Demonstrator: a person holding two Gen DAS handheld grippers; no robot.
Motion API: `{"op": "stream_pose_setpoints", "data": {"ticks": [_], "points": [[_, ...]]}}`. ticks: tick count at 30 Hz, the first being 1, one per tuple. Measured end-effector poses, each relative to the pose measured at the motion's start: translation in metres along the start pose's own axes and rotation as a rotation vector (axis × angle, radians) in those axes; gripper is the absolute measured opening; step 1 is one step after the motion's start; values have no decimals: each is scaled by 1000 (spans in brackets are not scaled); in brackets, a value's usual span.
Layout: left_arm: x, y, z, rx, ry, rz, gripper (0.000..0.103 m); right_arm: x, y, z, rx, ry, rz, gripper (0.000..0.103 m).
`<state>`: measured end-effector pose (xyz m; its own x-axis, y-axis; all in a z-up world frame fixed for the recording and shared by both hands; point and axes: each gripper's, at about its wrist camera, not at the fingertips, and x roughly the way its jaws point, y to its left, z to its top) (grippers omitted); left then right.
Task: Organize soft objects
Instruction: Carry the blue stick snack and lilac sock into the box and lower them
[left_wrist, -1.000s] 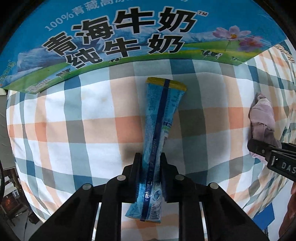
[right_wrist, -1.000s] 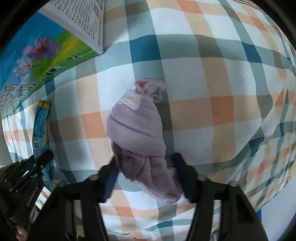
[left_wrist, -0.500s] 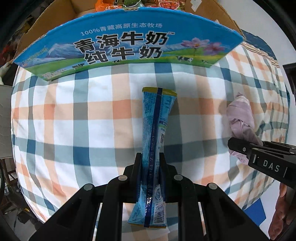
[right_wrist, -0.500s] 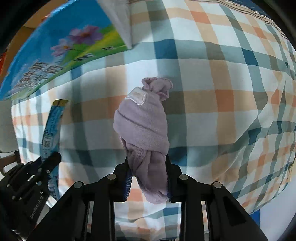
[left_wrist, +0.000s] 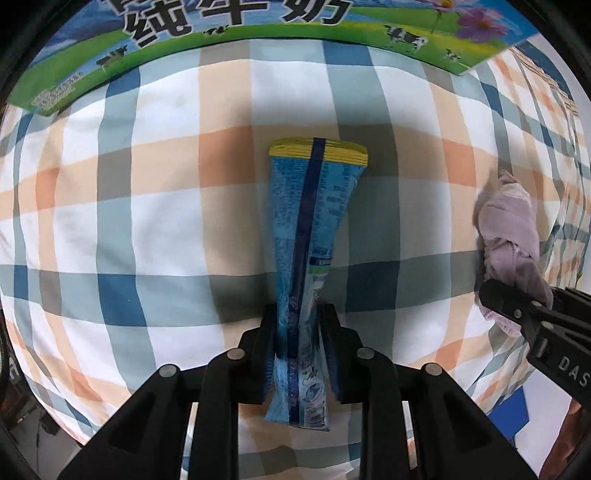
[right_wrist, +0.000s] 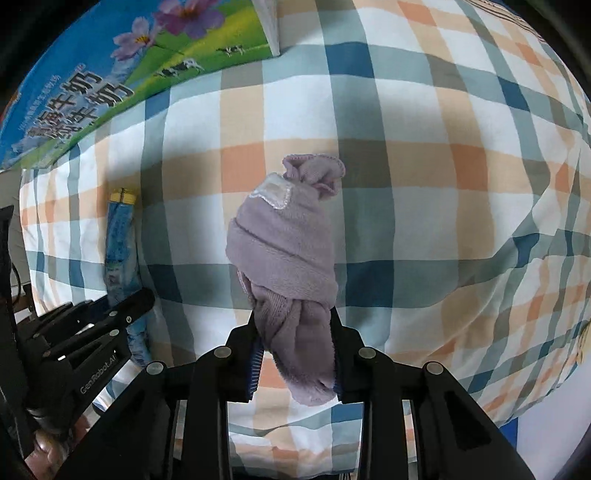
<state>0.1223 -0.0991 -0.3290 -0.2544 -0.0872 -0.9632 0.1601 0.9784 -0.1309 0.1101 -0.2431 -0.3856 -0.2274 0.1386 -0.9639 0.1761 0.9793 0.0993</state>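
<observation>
My left gripper (left_wrist: 299, 317) is shut on a long blue snack packet (left_wrist: 314, 229) with a yellow top edge, held above the checked cloth (left_wrist: 147, 206). My right gripper (right_wrist: 295, 325) is shut on a rolled lilac sock bundle (right_wrist: 284, 251) with a white label. The sock bundle (left_wrist: 509, 225) and the right gripper show at the right edge of the left wrist view. The packet (right_wrist: 120, 236) and the left gripper show at the left of the right wrist view.
A blue and green milk carton box (left_wrist: 258, 22) stands at the far edge of the cloth; it also shows in the right wrist view (right_wrist: 122, 70). The cloth's edge drops off at the right and front, with a blue patch (left_wrist: 509, 410) below.
Both grippers have moved nearer the milk box than half a second ago, so it fills more of the top. Since one second ago the right gripper closed on the sock bundle.
</observation>
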Motion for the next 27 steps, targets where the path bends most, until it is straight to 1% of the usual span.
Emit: {"op": "stream_pose_setpoints", "data": {"ticks": [2,3,4,5,6,8,9,14,17,18,19,20,22,25,26,27], "points": [[-3,-4,-4,-3,-12,9,17,6,-1,2,6,8,2,33],[-4,-6,0,-4,-20,12,15,8,0,2,9,13,4,33],[-12,-10,-2,-8,-15,6,15,9,-3,2,11,14,8,32],[-17,-12,-4,-9,-26,9,14,8,-6,4,10,10,13,32],[-21,-10,2,-11,-36,4,14,6,-9,6,6,4,17,32],[-37,-13,-4,-17,-64,-9,14,-1,-6,1,-3,-8,25,31],[-45,-15,-5,-17,-80,-14,14,-2,-13,2,-8,-13,32,31],[-104,-27,-19,-8,-186,-55,14,-34,-11,-7,-37,-60,76,30],[-142,-27,-22,-14,-249,-96,14,-62,-8,-19,-59,-99,115,30],[-150,-23,-18,-13,-267,-104,14,-72,-6,-20,-68,-114,128,30],[-161,-20,-17,-17,-272,-117,14,-91,-1,-17,-76,-124,136,30],[-173,-15,-10,-21,-290,-128,14,-110,2,-13,-85,-137,145,30],[-193,-2,5,-24,-317,-145,14,-134,10,-14,-106,-169,164,30],[-211,11,27,-56,-340,-168,14,-164,25,-7,-133,-202,188,30],[-213,19,34,-72,-347,-174,14,-166,30,-5,-140,-211,189,30],[-213,32,50,-92,-351,-182,14,-173,36,1,-149,-223,194,30]]}}
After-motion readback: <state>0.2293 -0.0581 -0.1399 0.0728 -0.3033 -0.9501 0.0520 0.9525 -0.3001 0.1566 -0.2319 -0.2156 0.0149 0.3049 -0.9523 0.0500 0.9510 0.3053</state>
